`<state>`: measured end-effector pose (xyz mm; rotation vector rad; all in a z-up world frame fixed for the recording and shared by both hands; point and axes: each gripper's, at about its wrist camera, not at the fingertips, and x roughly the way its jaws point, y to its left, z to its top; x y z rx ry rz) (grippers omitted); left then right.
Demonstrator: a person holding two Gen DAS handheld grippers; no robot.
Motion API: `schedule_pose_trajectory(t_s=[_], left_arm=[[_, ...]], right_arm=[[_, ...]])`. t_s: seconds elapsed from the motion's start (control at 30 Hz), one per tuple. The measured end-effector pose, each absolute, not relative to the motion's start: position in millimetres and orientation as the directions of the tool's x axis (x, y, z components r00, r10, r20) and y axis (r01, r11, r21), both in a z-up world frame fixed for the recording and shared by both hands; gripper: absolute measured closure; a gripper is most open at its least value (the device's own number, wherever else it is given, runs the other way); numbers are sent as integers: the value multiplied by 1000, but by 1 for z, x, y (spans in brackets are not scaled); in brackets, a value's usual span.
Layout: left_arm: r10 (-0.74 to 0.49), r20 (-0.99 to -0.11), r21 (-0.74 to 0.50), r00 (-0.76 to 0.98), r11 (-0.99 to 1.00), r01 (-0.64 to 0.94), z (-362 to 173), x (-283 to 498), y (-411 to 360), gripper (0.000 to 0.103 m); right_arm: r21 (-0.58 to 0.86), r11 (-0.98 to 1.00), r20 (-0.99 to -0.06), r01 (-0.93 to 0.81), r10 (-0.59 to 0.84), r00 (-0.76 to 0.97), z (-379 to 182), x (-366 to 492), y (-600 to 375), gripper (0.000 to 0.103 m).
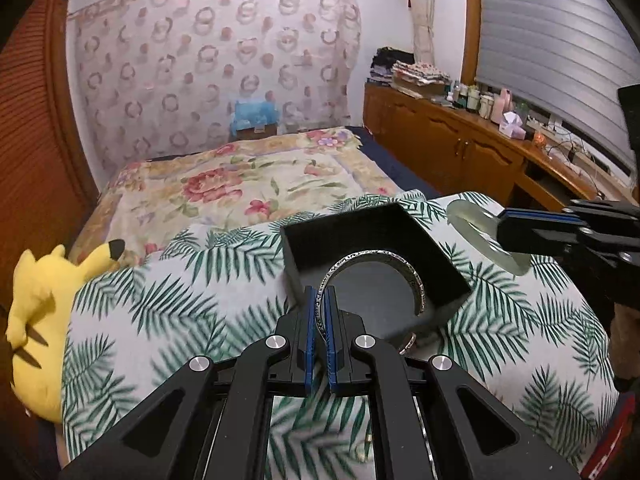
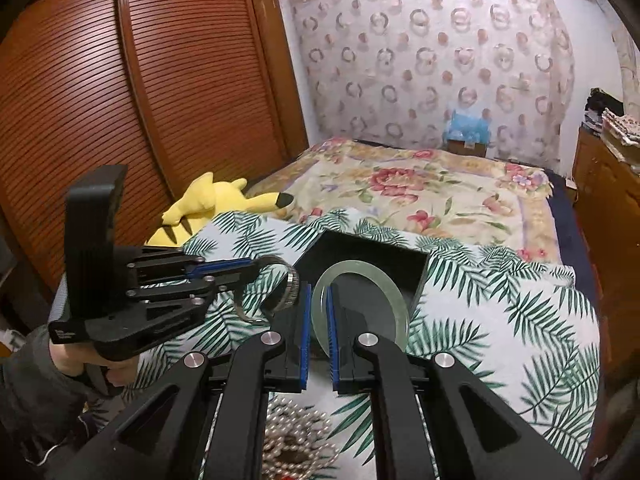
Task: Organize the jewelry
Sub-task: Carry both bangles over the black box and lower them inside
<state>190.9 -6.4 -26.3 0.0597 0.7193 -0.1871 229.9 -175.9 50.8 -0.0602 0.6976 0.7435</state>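
A black open box sits on a palm-leaf cloth; it also shows in the right wrist view. My left gripper is shut on an engraved silver bangle, held over the box's near side; the bangle also shows in the right wrist view. My right gripper is shut on a pale green jade bangle, held over the box. In the left wrist view the jade bangle hangs right of the box.
A heap of pearl beads lies on the cloth under my right gripper. A yellow plush toy lies at the cloth's left edge. A floral bedspread lies behind, a wooden cabinet stands right, a slatted wardrobe left.
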Motion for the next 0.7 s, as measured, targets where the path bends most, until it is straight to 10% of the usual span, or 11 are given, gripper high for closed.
schedule_pose_trajectory(t_s=[0.7], left_arm=[[-121,-651,-6,749,988,154,-30,175,13,84]], right_arm=[[173,733,-609,-657,604,514,33,260,-150,94]])
